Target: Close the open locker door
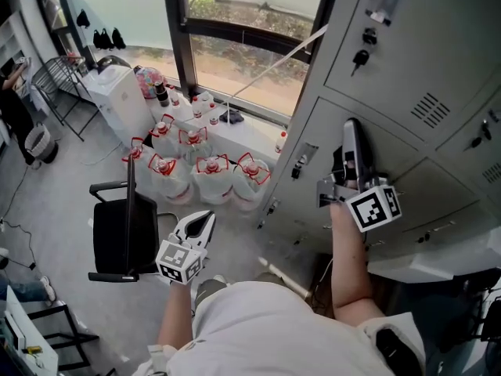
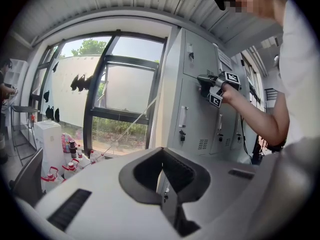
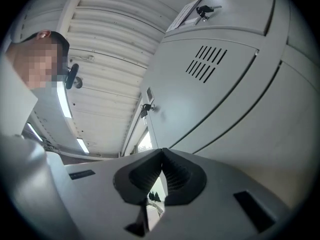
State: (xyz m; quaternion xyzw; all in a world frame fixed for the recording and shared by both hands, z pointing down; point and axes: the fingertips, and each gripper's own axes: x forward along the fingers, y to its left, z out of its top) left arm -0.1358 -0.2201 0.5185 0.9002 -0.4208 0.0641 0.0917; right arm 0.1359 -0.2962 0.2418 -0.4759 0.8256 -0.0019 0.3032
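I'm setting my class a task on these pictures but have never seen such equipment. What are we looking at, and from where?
A person holds a two-jaw tool in each hand; there is no robot. The head view looks down from a camera on the person's head; the other two come from cameras riding on the tools. The left tool hangs low, shut and empty. The right tool, also shut and empty, has its tip at a grey locker door. Water jugs stand on the floor by the window, a black chair nearby.
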